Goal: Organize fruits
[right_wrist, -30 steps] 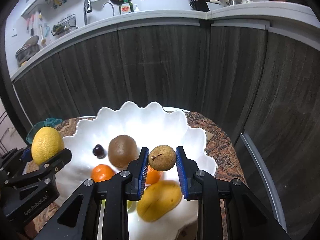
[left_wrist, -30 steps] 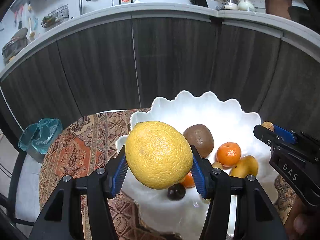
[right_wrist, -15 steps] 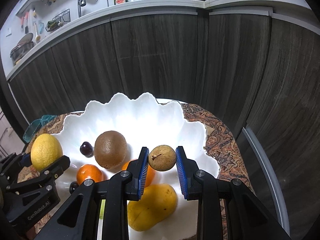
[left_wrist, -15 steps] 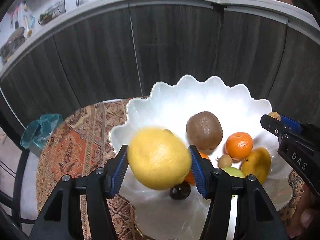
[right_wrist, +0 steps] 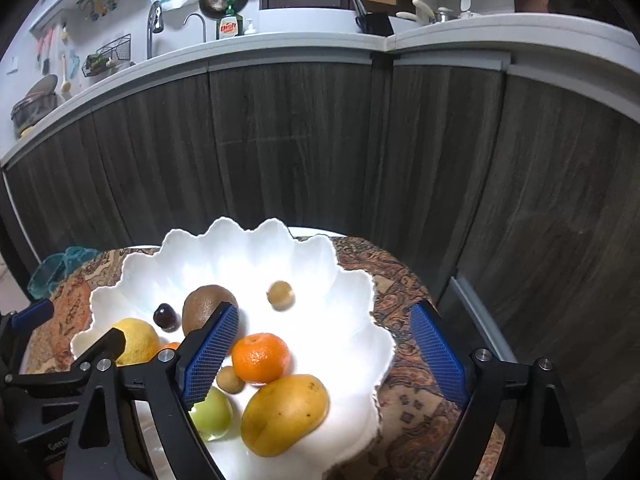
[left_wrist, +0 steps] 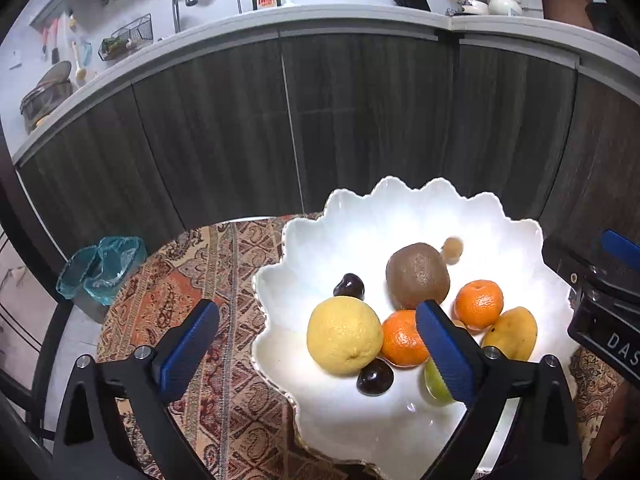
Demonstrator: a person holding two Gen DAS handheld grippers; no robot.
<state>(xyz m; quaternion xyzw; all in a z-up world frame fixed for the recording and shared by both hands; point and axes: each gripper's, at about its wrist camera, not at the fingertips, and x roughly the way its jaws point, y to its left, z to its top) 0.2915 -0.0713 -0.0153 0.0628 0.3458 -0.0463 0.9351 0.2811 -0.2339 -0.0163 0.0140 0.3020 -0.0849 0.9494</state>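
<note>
The left tool is released, its blue pads spread wide with nothing between them; the right tool is likewise spread wide and empty. Both hover over the near side of the white scalloped bowl, which stands on a patterned cloth covering the counter.

Just ahead of the left tool lies the lemon, resting in the bowl and touching an orange on its right, with a dark plum at its near edge. Beneath the right tool lie a mango, a green fruit and a second orange. Farther in sit the brown kiwi and another dark plum. Beyond the kiwi, a small tan fruit appears blurred against the bowl's far wall. Behind the bowl stand dark wood cabinets.
</note>
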